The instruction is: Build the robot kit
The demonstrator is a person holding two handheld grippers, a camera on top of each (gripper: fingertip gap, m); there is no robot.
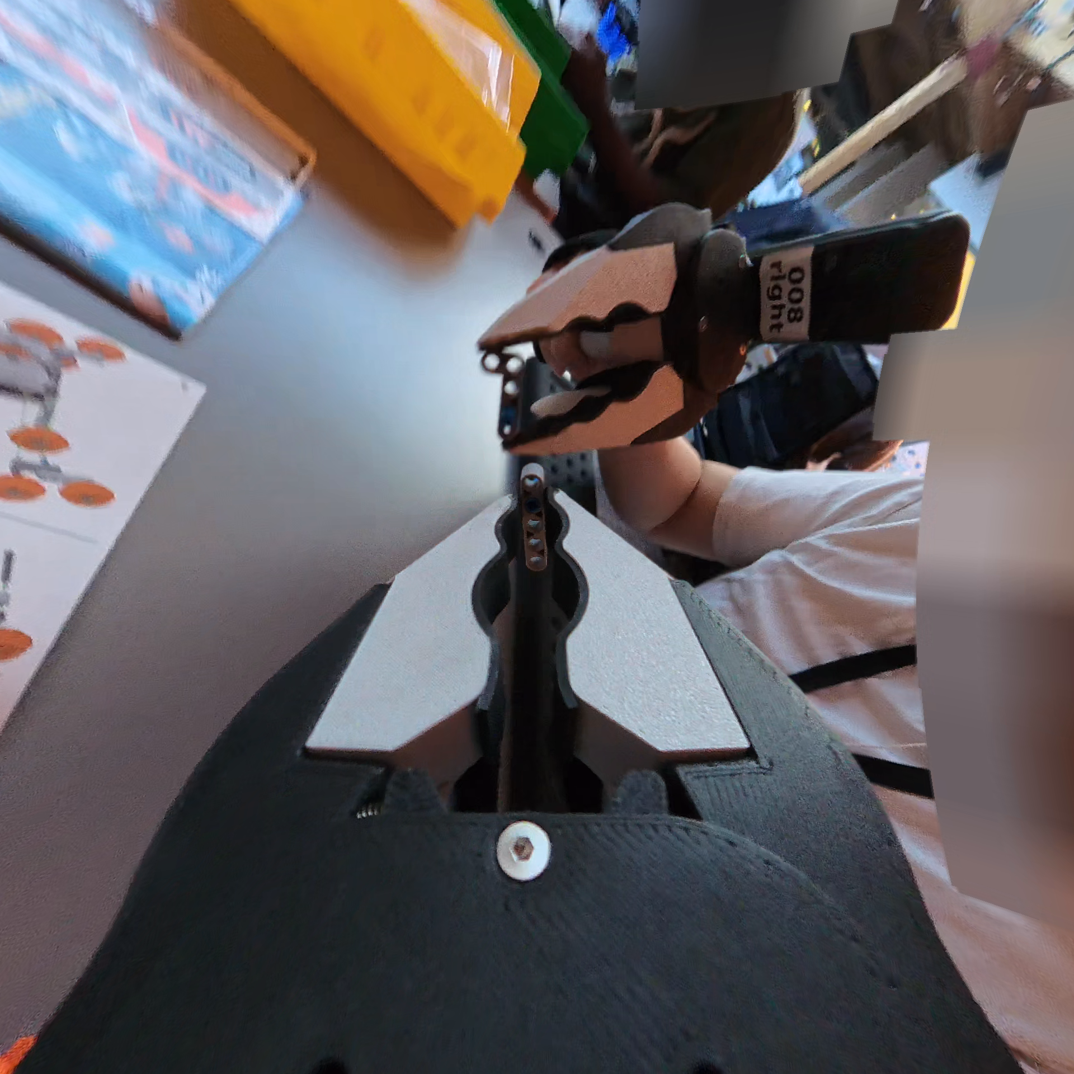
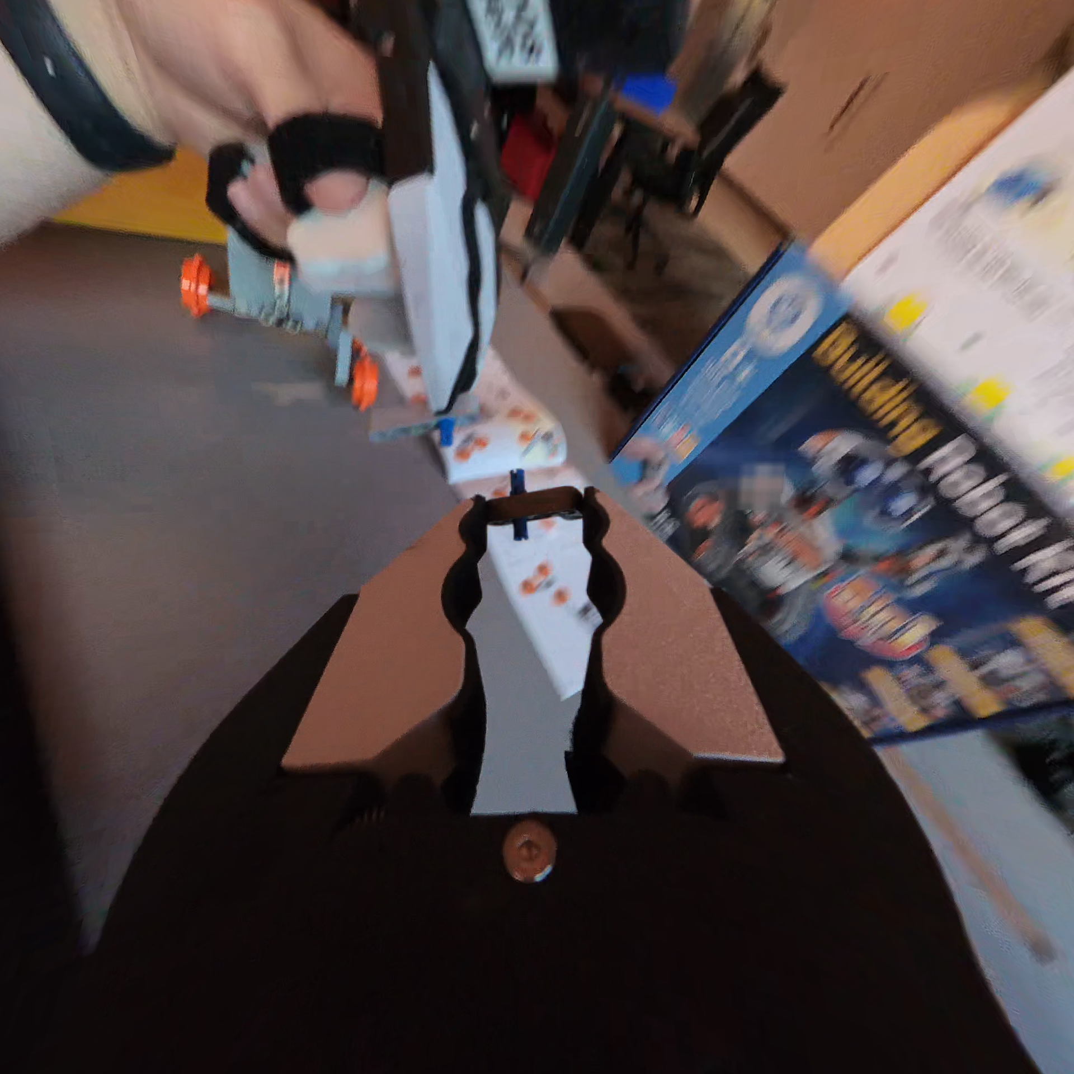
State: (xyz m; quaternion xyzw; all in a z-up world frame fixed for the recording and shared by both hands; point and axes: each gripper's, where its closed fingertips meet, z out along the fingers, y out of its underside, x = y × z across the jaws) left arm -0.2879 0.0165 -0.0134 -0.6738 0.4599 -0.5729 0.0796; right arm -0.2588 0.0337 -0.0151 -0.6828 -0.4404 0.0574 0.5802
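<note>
In the left wrist view my left gripper (image 1: 532,501) is shut on a thin dark beam with holes (image 1: 533,526), which stands on end between the jaws, above the grey table (image 1: 325,441). Just beyond it, my right gripper (image 1: 504,396) holds a dark angled beam with holes (image 1: 507,372) across its fingertips. In the right wrist view my right gripper (image 2: 532,503) clamps that dark beam (image 2: 555,504) by its two ends, and a blue pin (image 2: 517,507) sticks through it. The left gripper (image 2: 450,401) shows at upper left, held by a gloved hand.
A grey model with orange wheels (image 2: 279,296) stands on the table. An open instruction booklet (image 1: 64,465) (image 2: 523,558) lies nearby, with a small grey beam (image 2: 407,429) beside it. A blue printed box (image 1: 128,168) (image 2: 842,552), a yellow bin (image 1: 407,87) and a green bin (image 1: 552,110) line the edges. The tips of one gripper are about 4 centimeters away from the tips of the other.
</note>
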